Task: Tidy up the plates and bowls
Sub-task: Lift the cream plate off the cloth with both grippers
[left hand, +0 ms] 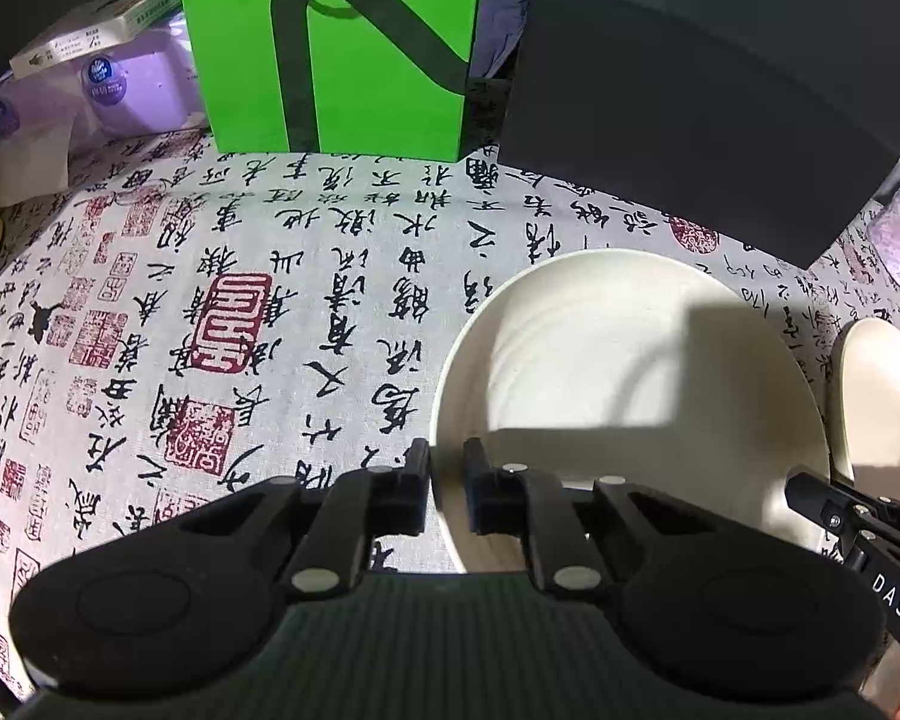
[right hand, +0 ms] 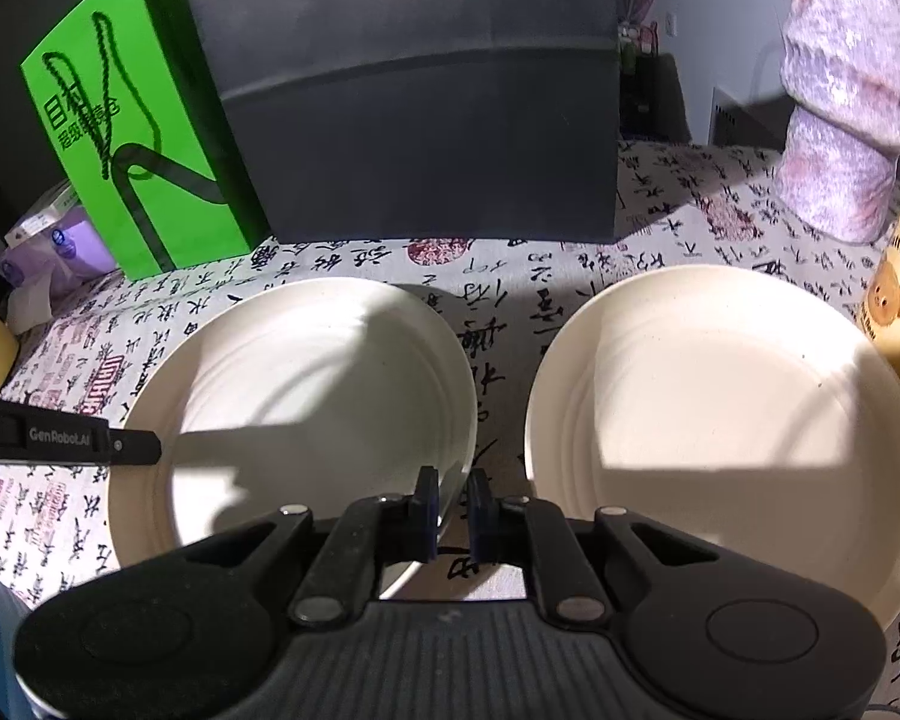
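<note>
2 cream plates are seen side by side on a table covered with a calligraphy-printed cloth. The left plate lies just beside the right plate, with a narrow strip of cloth between them; they do not touch.

The left gripper is clamped on the near left rim of the left plate, with one finger outside the rim and the other inside it. The right gripper is clamped on the near right rim of the same plate, its jaws nearly together with only the thin edge between them. Each gripper is glimpsed from the other's camera: the left one at the plate's left edge in the right wrist view, the right one at the lower right in the left wrist view.

At the back of the table a green paper bag with cord handles is set beside a dark box. Purple tissue packs are seen left of the bag. A pinkish glittery object and a yellow cup with a bear print are placed to the right of the right plate.
</note>
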The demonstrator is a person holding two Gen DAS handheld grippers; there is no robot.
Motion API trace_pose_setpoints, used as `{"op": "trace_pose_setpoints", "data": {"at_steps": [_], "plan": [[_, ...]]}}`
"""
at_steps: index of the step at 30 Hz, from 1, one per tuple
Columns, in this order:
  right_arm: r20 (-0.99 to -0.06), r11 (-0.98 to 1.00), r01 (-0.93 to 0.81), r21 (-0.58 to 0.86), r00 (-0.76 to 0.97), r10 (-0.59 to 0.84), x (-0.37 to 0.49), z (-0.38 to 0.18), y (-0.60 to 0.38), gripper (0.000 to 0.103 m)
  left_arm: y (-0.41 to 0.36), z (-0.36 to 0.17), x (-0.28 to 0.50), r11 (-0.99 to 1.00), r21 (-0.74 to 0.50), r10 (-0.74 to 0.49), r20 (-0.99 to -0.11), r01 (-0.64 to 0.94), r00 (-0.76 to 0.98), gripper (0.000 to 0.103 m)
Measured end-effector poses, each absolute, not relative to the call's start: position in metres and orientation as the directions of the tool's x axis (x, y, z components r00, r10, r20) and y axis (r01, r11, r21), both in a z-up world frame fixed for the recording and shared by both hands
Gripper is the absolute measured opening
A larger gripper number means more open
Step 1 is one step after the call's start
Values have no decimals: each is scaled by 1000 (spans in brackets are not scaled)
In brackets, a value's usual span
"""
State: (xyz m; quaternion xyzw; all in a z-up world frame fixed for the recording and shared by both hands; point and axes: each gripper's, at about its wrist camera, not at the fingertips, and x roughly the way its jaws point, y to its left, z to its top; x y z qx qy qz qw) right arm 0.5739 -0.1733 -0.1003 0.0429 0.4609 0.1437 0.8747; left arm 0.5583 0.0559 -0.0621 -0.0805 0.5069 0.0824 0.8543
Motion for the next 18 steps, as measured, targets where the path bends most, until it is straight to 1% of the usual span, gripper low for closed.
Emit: {"op": "trace_pose_setpoints", "data": {"at_steps": [7,18], "plan": [[-786,956,-216,200,547,288,573,-100,-172,9,54,-61,557,975,-36,78,-871,-221,485,12],[-762,954,-217,207,576,296,570,-94,-171,9,55,-53,554,971,-42,88,-853,-237,514,12]]}}
